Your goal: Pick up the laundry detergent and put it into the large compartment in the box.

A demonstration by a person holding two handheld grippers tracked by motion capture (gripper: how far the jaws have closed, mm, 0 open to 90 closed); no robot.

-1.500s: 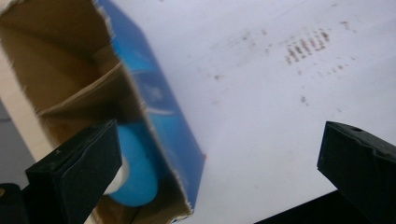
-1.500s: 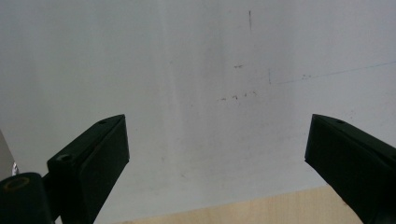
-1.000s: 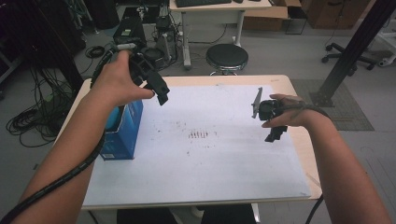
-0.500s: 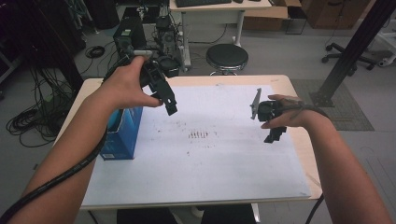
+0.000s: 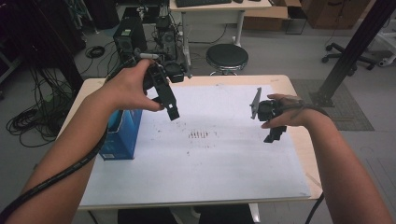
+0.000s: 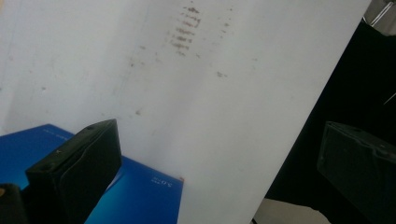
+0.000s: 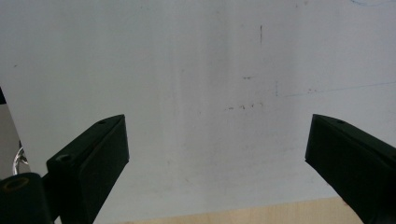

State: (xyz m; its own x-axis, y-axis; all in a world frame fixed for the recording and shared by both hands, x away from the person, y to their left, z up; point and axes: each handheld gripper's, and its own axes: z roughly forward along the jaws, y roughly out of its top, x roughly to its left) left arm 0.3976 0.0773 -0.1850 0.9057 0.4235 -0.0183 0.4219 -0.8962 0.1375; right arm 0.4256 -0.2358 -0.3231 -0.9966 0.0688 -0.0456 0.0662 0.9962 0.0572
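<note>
- While the person is leaning in from the near edge, the left hand (image 5: 133,88) is gripping the left gripper (image 5: 172,111) up in the air, its tip pointing down at the white sheet (image 5: 205,163).
- In the left gripper view its jaws are standing wide apart, one at each bottom corner, with nothing between them.
- The blue box (image 5: 122,135) is sitting just outside the left-hand jaw, upright on the table (image 5: 299,140) near the sheet's left edge; in the left gripper view its top (image 6: 144,186) is peeking out behind that jaw.
- A cluster of small brown marks (image 5: 200,135) is lying on the sheet well ahead of the spread jaws, in the open stretch between the two grippers.
- Over on the other side, the right hand (image 5: 289,112) is holding the right gripper (image 5: 274,135) low over the sheet's right part, the grey plate (image 5: 255,102) sticking up at its top.
- In the right gripper view those jaws are also gaping wide, empty, with bare sheet between them and a strip of table edge (image 7: 233,214) just below.
- A black cable (image 5: 60,172) is trailing back along the left forearm.
- Beyond the table's far edge, a round stool (image 5: 227,56) is standing on the floor.
</note>
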